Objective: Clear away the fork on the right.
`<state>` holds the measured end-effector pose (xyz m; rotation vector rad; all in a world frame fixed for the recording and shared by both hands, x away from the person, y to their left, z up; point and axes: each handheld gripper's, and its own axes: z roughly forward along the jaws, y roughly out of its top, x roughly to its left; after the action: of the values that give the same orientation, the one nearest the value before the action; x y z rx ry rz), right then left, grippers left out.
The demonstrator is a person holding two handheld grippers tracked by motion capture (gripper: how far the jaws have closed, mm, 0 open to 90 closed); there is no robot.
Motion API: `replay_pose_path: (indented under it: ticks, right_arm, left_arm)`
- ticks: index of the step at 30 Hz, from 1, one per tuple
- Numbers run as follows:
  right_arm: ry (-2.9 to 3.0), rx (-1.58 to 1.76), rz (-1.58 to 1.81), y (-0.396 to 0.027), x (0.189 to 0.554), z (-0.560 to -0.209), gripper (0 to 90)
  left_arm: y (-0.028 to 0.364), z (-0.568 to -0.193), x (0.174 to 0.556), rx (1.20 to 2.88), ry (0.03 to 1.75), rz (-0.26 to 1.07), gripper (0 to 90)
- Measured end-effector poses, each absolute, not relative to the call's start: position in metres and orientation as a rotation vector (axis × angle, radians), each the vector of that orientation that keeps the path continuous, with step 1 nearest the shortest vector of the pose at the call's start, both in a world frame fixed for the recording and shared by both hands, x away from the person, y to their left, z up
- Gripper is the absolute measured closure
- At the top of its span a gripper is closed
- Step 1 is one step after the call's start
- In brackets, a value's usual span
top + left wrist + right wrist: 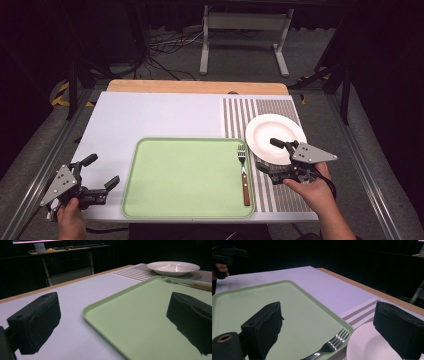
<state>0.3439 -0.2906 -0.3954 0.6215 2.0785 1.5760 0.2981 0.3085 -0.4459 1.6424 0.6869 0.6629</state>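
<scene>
Wooden-handled steel fork [244,171] on green tray [170,177]

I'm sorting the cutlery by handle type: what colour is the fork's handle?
Brown, like wood; the fork lies on the green tray, seen best in the high view.

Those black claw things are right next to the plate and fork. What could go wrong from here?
1. The right gripper hangs open at the near rim of the white plate; a shallow bite on that rim might let the plate slip or tip.
2. The fork lies at the green tray's right edge, close beside the plate, so a sideways move could knock it.
3. The left gripper waits open beside the tray and might nudge it.
</scene>
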Motion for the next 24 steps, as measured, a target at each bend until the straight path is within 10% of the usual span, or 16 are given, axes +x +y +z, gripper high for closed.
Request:
replay_pose_path:
  ticks: [24]
  right_arm:
    - [1.918,0.649,1.657,-0.341,0.331,-0.437,8.5]
  left_arm:
    - [0.308,-0.445,0.298,1.646,0.672,0.656,0.0]
